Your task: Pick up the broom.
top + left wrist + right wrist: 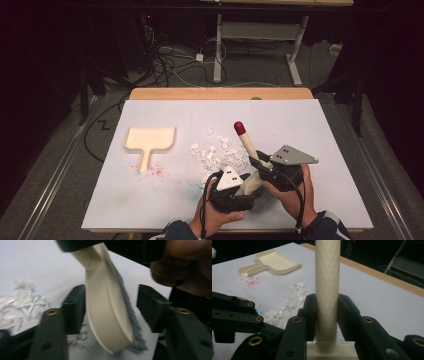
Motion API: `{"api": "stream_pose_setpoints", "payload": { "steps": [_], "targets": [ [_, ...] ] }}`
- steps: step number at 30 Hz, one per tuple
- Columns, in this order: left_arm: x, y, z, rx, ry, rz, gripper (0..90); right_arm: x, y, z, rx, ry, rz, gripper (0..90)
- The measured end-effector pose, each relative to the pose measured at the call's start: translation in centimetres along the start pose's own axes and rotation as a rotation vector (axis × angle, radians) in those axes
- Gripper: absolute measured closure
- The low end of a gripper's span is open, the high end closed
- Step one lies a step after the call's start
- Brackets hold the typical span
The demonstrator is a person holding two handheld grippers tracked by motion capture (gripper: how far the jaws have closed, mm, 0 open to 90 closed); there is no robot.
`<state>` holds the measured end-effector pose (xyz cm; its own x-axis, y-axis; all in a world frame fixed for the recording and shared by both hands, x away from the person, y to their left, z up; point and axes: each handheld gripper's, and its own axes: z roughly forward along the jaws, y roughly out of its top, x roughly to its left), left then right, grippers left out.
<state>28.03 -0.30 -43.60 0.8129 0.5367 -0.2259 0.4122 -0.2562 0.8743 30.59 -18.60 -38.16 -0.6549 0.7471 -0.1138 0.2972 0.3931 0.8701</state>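
Note:
A cream brush with a long handle [248, 144] and a red tip [239, 127] is held above the near part of the white table [325, 145]. My right gripper [266, 170] is shut on the handle [327, 277] just above the head. The brush head [110, 315], bristles facing right in the left gripper view, hangs between the jaws of my left gripper [112, 307]. One pad [75, 307] lies against the cream back. The other pad [150, 307] stands clear of the bristles. In the high view my left gripper [239, 192] sits just left of the head.
A cream dustpan [149, 140] lies at the left of the table, with red crumbs [157, 170] by its handle. A heap of white paper scraps [217, 152] lies mid-table, just beyond the grippers. A wooden strip [220, 93] runs along the far edge.

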Motion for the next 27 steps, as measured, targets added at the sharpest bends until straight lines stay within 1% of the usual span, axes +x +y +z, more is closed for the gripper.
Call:
{"api": "stream_pose_setpoints", "payload": {
  "steps": [1,2,3,4,6,8,10,11,12,13,14,15,16,17,18,20,21,23,24,25,26,27],
  "targets": [
    [0.2,-0.2,0.0,0.0,-0.011,-0.011,53.0,0.1,0.0,0.0,-0.005,0.0,0.001,72.0],
    [0.8,-0.5,-0.1,-0.012,-0.04,-0.04,54.2,0.2,0.0,-0.1,-0.013,-0.005,0.003,72.0],
    [0.8,-0.5,-0.1,-0.012,-0.04,-0.04,55.0,0.2,0.0,-0.1,-0.013,-0.005,0.003,72.0],
    [0.9,-0.5,-0.1,-0.011,-0.043,-0.036,55.0,0.4,0.0,-0.1,-0.013,-0.005,-0.007,72.0],
    [1.0,-0.4,-0.3,-0.008,-0.038,-0.025,56.8,0.4,0.1,-0.4,-0.028,-0.004,0.0,71.7],
    [1.3,-0.3,-0.6,0.0,-0.042,-0.021,58.7,0.2,0.2,-0.7,-0.035,0.009,0.01,71.6],
    [1.4,-0.2,-0.7,0.002,-0.041,-0.018,61.0,0.2,0.3,-1.1,-0.043,0.017,-0.001,71.0],
    [1.7,0.0,-1.2,0.005,-0.041,-0.006,62.6,0.1,0.3,-1.3,-0.054,0.029,-0.005,70.7],
    [1.7,0.0,-1.2,0.005,-0.041,-0.006,63.8,-0.1,0.4,-1.6,-0.067,0.044,-0.005,70.3],
    [2.2,0.2,-1.7,0.011,-0.056,0.011,64.7,-0.4,0.4,-1.9,-0.077,0.068,-0.014,69.4],
    [2.3,0.4,-2.1,0.014,-0.06,0.041,65.3,-0.5,0.5,-2.1,-0.081,0.082,-0.014,67.8],
    [2.3,0.4,-2.1,0.014,-0.06,0.041,65.3,-0.9,0.5,-2.4,-0.093,0.099,-0.01,66.0],
    [2.3,0.6,-2.3,0.019,-0.069,0.057,65.3,-0.9,0.5,-2.4,-0.093,0.099,-0.01,66.0],
    [2.4,0.7,-2.6,0.021,-0.082,0.071,65.3,-1.3,0.6,-2.8,-0.106,0.14,-0.02,61.9],
    [2.4,1.1,-3.0,0.04,-0.105,0.111,65.3,-1.5,0.6,-3.0,-0.112,0.165,-0.031,61.0],
    [2.4,1.3,-3.4,0.054,-0.127,0.138,65.4,-1.8,0.7,-3.5,-0.108,0.21,-0.078,55.9],
    [2.5,1.4,-3.7,0.061,-0.142,0.146,65.3,-2.0,0.7,-3.6,-0.093,0.218,-0.106,51.7],
    [2.7,1.4,-4.2,0.074,-0.146,0.167,65.3,-2.3,0.6,-3.7,-0.069,0.277,-0.141,47.7],
    [2.9,1.4,-4.5,0.083,-0.15,0.18,65.3,-2.4,0.5,-3.7,-0.056,0.275,-0.159,45.8],
    [2.9,1.4,-4.5,0.083,-0.15,0.18,65.3,-2.5,0.3,-3.8,-0.049,0.267,-0.191,44.8],
    [3.1,1.3,-4.9,0.083,-0.157,0.197,65.3,-2.6,0.2,-3.8,-0.036,0.31,-0.227,44.0],
    [3.4,1.2,-5.2,0.085,-0.17,0.206,65.3,-2.7,0.0,-3.7,-0.016,0.345,-0.234,43.3]
  ]
}}
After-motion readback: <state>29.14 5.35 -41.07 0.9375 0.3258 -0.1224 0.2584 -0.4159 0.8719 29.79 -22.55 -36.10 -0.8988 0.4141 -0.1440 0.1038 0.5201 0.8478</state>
